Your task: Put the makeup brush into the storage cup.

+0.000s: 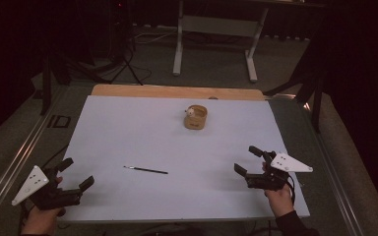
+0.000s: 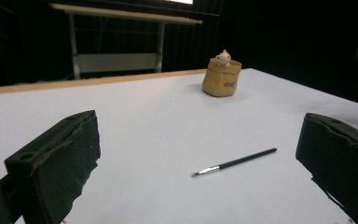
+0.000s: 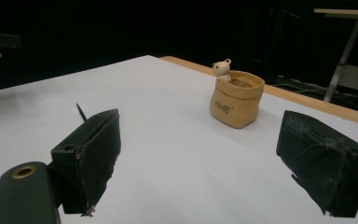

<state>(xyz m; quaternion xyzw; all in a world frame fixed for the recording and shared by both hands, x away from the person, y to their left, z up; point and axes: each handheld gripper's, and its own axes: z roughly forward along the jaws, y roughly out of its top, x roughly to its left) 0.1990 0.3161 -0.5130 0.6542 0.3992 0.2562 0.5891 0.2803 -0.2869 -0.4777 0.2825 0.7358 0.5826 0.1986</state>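
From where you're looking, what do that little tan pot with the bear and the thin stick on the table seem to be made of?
The tan pot looks like glazed or matte ceramic moulded as a sack: its rim is crumpled yet holds stiff, though soft material can't be ruled out. The white bear on its rim looks like smooth ceramic too. The stick is a paintbrush: dark glossy handle, perhaps lacquered wood or plastic, with a shiny metal collar and pale bristles.

The white tabletop (image 1: 128, 132) lies open ahead of both sets of fingers. A thin black brush (image 1: 145, 170) lies flat ahead of the left gripper (image 1: 76, 173), between its spread fingers (image 2: 58, 163) in the left gripper view. A tan pouch (image 1: 196, 117) with a small bear figure (image 3: 222, 69) on its rim stands well beyond the right gripper (image 1: 248, 160), the one upright obstacle. Wide bare surface separates brush and pouch.
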